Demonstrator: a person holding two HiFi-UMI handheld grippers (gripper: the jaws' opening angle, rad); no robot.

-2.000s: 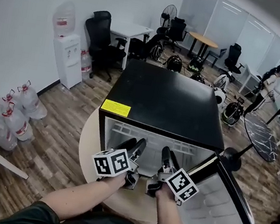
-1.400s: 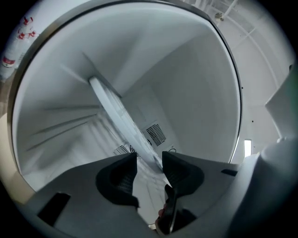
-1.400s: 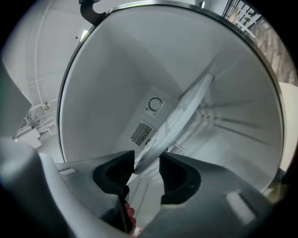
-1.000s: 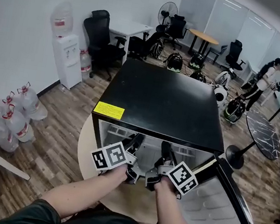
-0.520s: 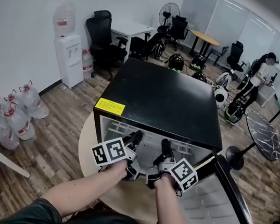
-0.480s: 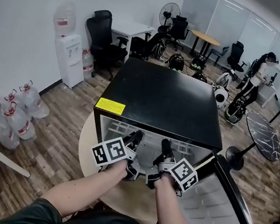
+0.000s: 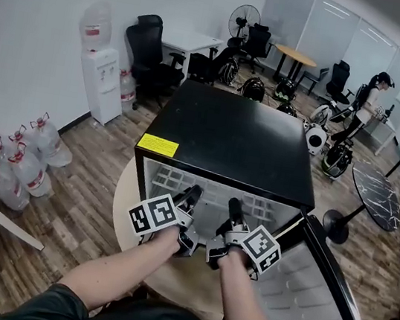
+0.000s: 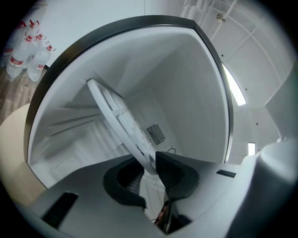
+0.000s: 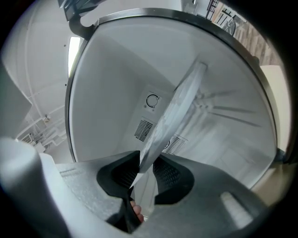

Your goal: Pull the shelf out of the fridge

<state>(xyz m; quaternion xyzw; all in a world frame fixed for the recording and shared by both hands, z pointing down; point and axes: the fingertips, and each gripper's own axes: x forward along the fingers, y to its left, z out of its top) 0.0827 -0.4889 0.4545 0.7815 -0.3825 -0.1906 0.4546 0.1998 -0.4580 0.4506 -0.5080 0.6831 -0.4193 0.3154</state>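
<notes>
1. The shelf (image 7: 169,181) is inside the fridge (image 7: 241,139), and its front edge sits right at the open front. We see it as a thin white plate in the left gripper view (image 8: 118,116) and in the right gripper view (image 9: 179,104).
2. The left gripper (image 8: 151,169) has its jaws nearly together, and they pinch the front edge of the shelf. They have just been closing. A bit earlier there was a gap beside the edge.
3. The right gripper (image 9: 145,174) does the same. Its jaws squeeze the shelf edge, and they have just been closing too.
4. From above, the left gripper (image 7: 195,192) and the right gripper (image 7: 233,206) reach into the fridge side by side, as they did before.
5. The fridge door (image 7: 315,287) hangs wide open, just beside the right gripper.
6. The fridge stands on a round table (image 7: 125,196) and has a yellow sticker (image 7: 158,145) on its black top.
7. Well apart on the left, water bottles (image 7: 23,161) lie on the floor, and a water dispenser (image 7: 103,84) stands by the wall. A person (image 7: 368,95) stands far off.
8. The shelf lies flat. Its long side runs across the fridge from left to right, and its front edge faces us.
</notes>
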